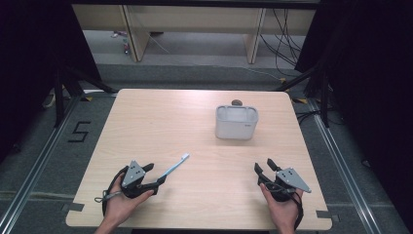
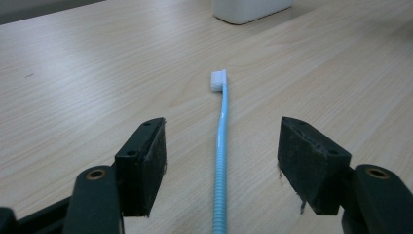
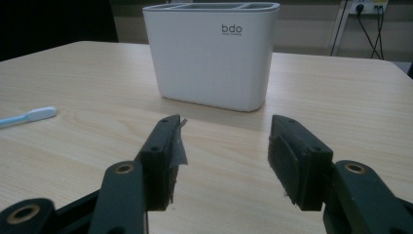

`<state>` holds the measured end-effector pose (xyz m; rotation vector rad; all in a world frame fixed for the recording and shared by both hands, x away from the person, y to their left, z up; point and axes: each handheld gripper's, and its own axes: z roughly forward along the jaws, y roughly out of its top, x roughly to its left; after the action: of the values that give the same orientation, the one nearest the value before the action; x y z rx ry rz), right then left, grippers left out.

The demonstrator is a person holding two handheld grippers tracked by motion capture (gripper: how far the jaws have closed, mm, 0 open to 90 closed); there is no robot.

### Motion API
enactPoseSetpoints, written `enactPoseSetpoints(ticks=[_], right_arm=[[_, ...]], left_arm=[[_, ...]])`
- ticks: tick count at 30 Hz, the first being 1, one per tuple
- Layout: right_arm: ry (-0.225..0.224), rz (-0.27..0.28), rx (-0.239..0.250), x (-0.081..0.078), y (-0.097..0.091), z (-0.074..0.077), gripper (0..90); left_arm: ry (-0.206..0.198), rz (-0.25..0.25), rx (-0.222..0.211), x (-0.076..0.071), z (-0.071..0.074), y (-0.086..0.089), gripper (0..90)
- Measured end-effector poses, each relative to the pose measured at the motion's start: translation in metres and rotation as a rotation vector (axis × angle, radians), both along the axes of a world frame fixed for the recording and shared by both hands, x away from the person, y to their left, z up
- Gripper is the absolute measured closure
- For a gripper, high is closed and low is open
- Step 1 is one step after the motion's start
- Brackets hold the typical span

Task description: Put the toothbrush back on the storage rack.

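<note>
so, field notes, biggest first. pale wooden table (image 1: 195,126), mostly bare. toward its far right stands a white holder (image 1: 236,122), upright, open at the top, with divided slots; a small dark thing sits just behind it, too small to tell what.

nearer the person, left of centre, a light blue toothbrush (image 1: 175,165) lies flat on the wood, white bristle head pointing away toward the far right, handle end running back to the left gripper (image 1: 155,178).

left gripper: low over the table, jaws apart. in the left gripper view the toothbrush (image 2: 221,146) handle runs straight up the gap between them, a clear strip of wood showing on either side, so neither pad touches it. nothing is clamped.

right gripper (image 1: 263,168): resting near the table's right front, jaws apart and holding nothing. in the right gripper view it faces the holder (image 3: 212,53), well apart from it, and the brush head (image 3: 39,114) shows off to one side.

my reading: this is the pick-up step, lined up but not yet taken. next move likely calls for closing the left jaws squarely on the ribbed handle, low enough that it does not skid or roll, then lifting and carrying it to a slot in the holder. the handle is thin, so a crooked pinch could flick it.
</note>
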<state>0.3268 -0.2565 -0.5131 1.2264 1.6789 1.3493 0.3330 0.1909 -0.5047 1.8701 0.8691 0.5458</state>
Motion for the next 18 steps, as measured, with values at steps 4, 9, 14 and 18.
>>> enactPoseSetpoints(ticks=[4, 9, 14, 18], right_arm=[[0.024, -0.008, -0.008, -0.001, 0.004, -0.002, 50.7], [0.011, -0.005, -0.010, 0.000, 0.006, -0.002, 50.5], [0.029, -0.009, -0.018, 0.002, 0.004, -0.002, 48.4], [0.015, -0.002, -0.015, 0.004, 0.003, -0.002, 47.5]], left_arm=[[0.006, -0.004, -0.034, -0.001, 0.005, 0.001, 39.2], [0.037, 0.007, -0.046, -0.001, 0.008, 0.003, 38.4], [0.110, 0.020, 0.007, 0.004, 0.020, 0.000, 40.4], [0.143, -0.025, 0.086, 0.012, 0.031, -0.004, 39.1]])
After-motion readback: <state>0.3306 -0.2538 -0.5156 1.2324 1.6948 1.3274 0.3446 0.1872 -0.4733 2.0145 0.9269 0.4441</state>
